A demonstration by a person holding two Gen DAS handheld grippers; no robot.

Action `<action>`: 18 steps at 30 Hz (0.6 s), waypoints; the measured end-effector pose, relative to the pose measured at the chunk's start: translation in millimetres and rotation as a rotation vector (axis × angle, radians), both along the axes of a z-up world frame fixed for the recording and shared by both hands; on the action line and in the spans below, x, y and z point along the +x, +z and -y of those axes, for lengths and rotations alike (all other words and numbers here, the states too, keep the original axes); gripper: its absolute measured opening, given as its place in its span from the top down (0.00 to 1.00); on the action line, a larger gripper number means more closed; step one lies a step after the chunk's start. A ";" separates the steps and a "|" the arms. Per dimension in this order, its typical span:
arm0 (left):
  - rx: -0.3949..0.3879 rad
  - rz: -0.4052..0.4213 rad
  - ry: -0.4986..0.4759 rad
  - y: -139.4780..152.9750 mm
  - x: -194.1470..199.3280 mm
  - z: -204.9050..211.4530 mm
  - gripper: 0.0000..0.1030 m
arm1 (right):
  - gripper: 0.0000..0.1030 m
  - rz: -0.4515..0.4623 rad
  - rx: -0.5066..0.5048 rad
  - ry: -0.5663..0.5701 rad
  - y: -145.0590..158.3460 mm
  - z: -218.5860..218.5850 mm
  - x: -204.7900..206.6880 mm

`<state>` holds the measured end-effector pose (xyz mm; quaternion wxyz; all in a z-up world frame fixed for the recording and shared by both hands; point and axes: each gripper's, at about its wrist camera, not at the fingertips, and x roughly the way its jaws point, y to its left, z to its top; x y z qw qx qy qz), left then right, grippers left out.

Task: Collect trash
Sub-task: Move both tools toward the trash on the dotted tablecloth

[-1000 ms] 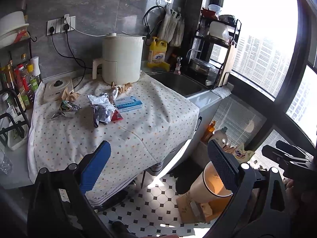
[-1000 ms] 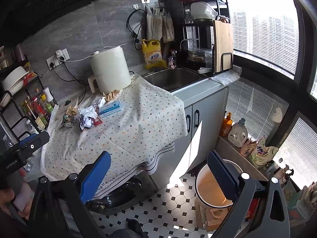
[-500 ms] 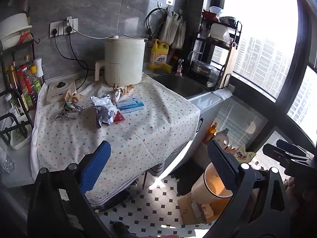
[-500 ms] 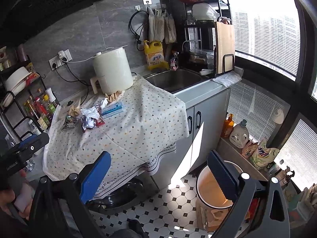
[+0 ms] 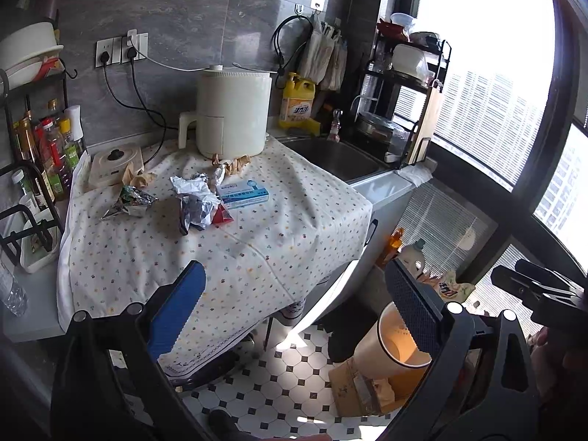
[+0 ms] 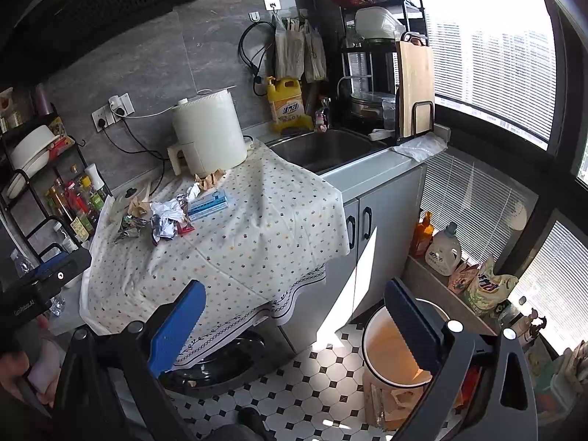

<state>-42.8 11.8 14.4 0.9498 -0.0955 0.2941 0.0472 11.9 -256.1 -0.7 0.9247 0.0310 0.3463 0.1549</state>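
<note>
Left wrist view: we hold both claws (image 5: pixel 294 308) (image 6: pixel 294 316) spread and empty, wrappers (image 5: pixel 196 202) lying before the air fryer (image 5: pixel 233 114).

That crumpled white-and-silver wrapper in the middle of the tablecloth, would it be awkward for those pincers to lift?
The crumpled wrapper looks like thin foil, so probably very light and floppy. It would likely crush between the pads rather than slip. Its loose folds might snag the red scrap touching it.
</note>
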 end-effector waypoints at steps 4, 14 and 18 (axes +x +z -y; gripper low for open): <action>-0.001 0.002 0.005 -0.7 -1.5 0.1 0.06 | 0.07 -0.001 0.001 0.000 -0.4 1.7 0.6; -0.001 -0.005 0.020 -1.9 -2.6 -1.0 0.06 | 0.07 -0.005 0.006 0.010 -1.8 2.4 1.3; -0.001 -0.014 0.034 -1.2 -1.0 0.2 0.06 | 0.07 -0.011 0.000 0.015 -1.6 -1.2 5.8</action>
